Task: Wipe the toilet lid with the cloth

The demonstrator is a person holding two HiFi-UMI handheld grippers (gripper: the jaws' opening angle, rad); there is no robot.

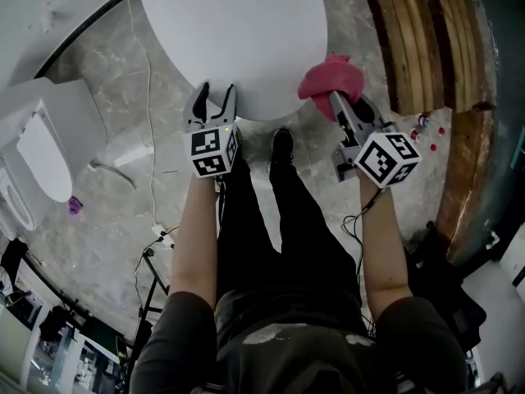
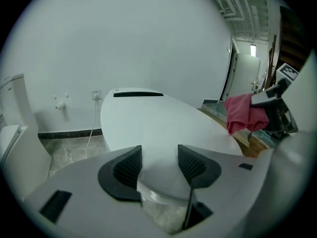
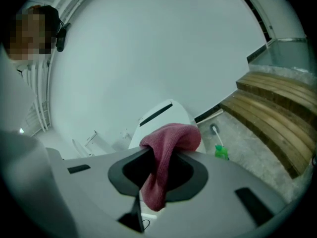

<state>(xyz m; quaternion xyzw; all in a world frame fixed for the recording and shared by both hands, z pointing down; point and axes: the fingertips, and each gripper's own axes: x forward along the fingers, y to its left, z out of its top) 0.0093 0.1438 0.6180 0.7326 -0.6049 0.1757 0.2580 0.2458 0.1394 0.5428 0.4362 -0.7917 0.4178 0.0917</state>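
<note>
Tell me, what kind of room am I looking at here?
Most likely a bathroom, or a mock-up of one: a closed white oval toilet lid, a second white toilet nearby, and a grey marble-patterned tile floor.

The cloth (image 1: pixel 332 79) is pink, the toilet lid (image 1: pixel 238 31) white, the floor (image 1: pixel 107 220) grey-marbled.

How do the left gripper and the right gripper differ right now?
The left gripper has its jaws apart with nothing between them; the right gripper is shut on the pink cloth. The left gripper sits at the front edge of the toilet lid, the right gripper at its right side. Both point toward the lid.
</note>
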